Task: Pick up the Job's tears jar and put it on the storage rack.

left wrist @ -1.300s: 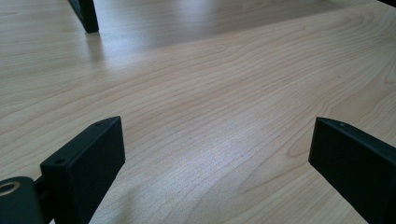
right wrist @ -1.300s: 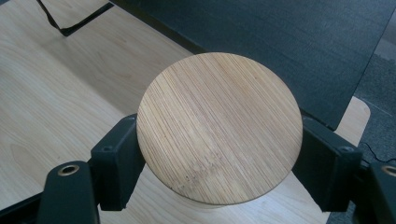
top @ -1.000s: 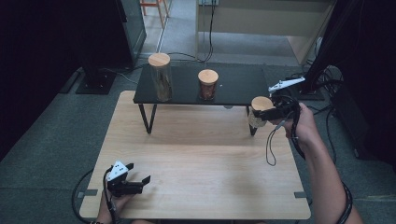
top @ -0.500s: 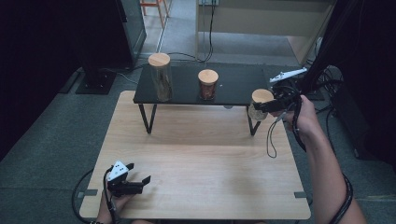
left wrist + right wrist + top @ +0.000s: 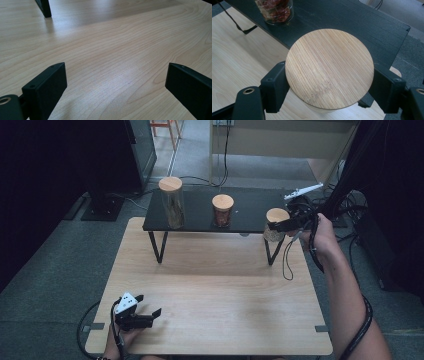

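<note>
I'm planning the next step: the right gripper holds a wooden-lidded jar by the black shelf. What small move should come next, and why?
Probably carry it a little further over the black shelf and lower it: the right gripper is shut on the wooden-lidded glass jar, which hangs at the shelf's right end, beside the jar of red pieces.

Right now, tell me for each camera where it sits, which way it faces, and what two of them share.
High view: above the person's side, facing forward and down on the wooden table; both forearms and tools show.
Left gripper view: on the left tool, skimming bare tabletop between its open jaws.
Right gripper view: on the right tool, looking down on the held jar.
Shared by the high and right gripper views: that jar and the black shelf.
</note>
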Demonstrator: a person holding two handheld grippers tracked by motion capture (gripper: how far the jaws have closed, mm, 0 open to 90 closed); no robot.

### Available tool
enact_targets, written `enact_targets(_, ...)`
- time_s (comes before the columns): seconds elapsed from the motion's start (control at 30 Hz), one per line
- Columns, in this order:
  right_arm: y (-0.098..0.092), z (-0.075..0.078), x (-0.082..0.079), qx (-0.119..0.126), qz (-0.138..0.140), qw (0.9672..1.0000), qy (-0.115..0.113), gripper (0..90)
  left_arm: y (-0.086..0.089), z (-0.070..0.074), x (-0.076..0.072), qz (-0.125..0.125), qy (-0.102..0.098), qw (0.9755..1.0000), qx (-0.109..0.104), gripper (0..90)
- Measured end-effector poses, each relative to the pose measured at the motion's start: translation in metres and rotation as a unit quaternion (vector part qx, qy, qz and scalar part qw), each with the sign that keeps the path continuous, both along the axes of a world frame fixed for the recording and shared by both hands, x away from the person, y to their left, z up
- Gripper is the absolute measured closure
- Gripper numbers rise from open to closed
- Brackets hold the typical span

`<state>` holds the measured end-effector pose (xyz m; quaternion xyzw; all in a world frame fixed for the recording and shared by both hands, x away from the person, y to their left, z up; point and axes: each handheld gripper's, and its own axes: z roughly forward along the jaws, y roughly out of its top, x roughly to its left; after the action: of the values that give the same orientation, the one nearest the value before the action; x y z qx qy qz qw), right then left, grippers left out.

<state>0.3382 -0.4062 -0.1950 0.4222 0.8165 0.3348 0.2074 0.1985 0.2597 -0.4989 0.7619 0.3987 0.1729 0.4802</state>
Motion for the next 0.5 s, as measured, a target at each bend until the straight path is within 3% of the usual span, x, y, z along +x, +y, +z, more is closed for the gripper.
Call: enact_targets(0.5,-0.009,-0.007,0.025,0.024,-0.004,0.9997,0.008,24.4,0.000,0.000,0.000,0.000,0.001,1.0000,-0.001,3.9)
